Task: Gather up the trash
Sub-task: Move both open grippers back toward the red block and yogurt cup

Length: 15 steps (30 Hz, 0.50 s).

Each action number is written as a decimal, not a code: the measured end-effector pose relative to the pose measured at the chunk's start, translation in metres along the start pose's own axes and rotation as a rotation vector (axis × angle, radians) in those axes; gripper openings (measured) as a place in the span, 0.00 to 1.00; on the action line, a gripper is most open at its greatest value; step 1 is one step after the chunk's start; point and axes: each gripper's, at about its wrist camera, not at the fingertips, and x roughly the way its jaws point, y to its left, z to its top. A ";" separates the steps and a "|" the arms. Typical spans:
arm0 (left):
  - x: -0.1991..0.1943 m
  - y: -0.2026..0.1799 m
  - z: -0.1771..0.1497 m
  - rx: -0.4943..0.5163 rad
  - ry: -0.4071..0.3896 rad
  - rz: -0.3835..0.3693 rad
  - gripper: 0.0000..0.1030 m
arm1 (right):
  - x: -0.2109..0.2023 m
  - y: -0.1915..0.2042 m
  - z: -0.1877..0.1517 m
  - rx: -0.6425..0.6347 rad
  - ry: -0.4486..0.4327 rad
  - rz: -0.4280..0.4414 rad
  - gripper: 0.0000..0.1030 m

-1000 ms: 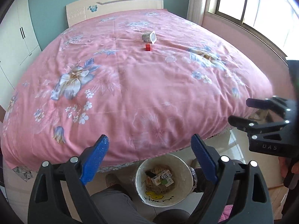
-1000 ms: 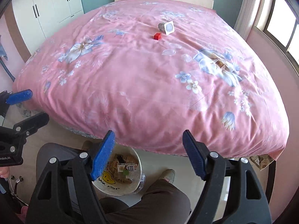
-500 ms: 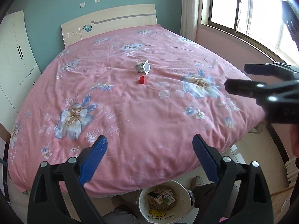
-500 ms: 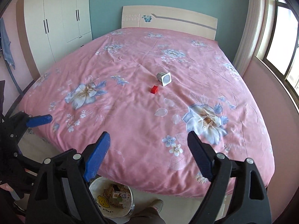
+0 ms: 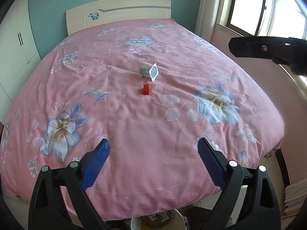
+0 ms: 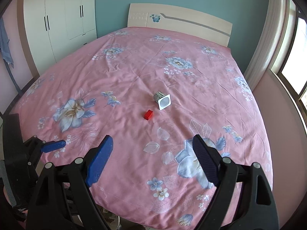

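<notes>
Left gripper [image 5: 153,163], jaws spread wide with nothing between the blue pads [image 5: 95,165], held above the foot edge of the bed [image 5: 134,134]. Right gripper [image 6: 152,161], likewise released and empty, held above the same edge toward the foot corner on the window [image 6: 289,57] side. In the right wrist view the left gripper shows at the lower left, one blue pad visible; in the left wrist view a black part of the right gripper shows at the upper right.

Two pieces of trash lie near the middle of the pink floral cover, well apart from both grippers: a yogurt cup [image 5: 149,71] tipped on its side, its square mouth turned toward the foot of the bed, and a red block [image 5: 146,89] just beside it, on the foot side, not touching. A bin [image 5: 157,221] stands on the floor below the foot edge, only its rim and some paper contents showing. Headboard [image 5: 119,13] at the far edge; wardrobe [image 6: 61,19] beyond the left side.
</notes>
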 end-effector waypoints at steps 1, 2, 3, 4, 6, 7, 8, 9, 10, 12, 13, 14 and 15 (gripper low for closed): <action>0.009 0.000 0.005 -0.009 -0.002 -0.004 0.91 | 0.009 -0.004 0.008 0.004 0.005 0.008 0.81; 0.018 0.001 0.010 -0.018 0.003 -0.004 0.91 | 0.018 -0.008 0.016 0.010 0.009 0.018 0.81; 0.028 0.001 0.015 -0.026 0.009 -0.011 0.91 | 0.028 -0.012 0.024 0.018 0.015 0.033 0.81; 0.038 0.001 0.019 -0.030 0.012 -0.022 0.91 | 0.038 -0.017 0.031 0.024 0.025 0.049 0.81; 0.057 -0.001 0.028 -0.028 0.017 -0.026 0.91 | 0.062 -0.024 0.047 0.034 0.050 0.068 0.81; 0.067 -0.002 0.032 -0.025 0.015 -0.030 0.91 | 0.074 -0.027 0.054 0.034 0.064 0.066 0.81; 0.077 -0.002 0.036 -0.022 0.013 -0.037 0.91 | 0.087 -0.029 0.062 0.028 0.078 0.067 0.81; 0.086 -0.001 0.040 -0.021 0.007 -0.040 0.91 | 0.101 -0.031 0.070 0.021 0.095 0.071 0.81; 0.096 0.000 0.045 -0.023 -0.003 -0.045 0.91 | 0.115 -0.033 0.079 0.016 0.111 0.071 0.81; 0.113 0.005 0.051 -0.032 -0.027 -0.078 0.91 | 0.145 -0.037 0.093 0.004 0.141 0.071 0.81; 0.122 0.008 0.054 -0.035 -0.040 -0.096 0.91 | 0.161 -0.039 0.100 -0.003 0.158 0.070 0.81; 0.131 0.011 0.056 -0.038 -0.051 -0.109 0.91 | 0.177 -0.041 0.107 -0.012 0.178 0.073 0.81; 0.140 0.014 0.060 -0.038 -0.064 -0.124 0.91 | 0.194 -0.043 0.113 -0.018 0.197 0.078 0.81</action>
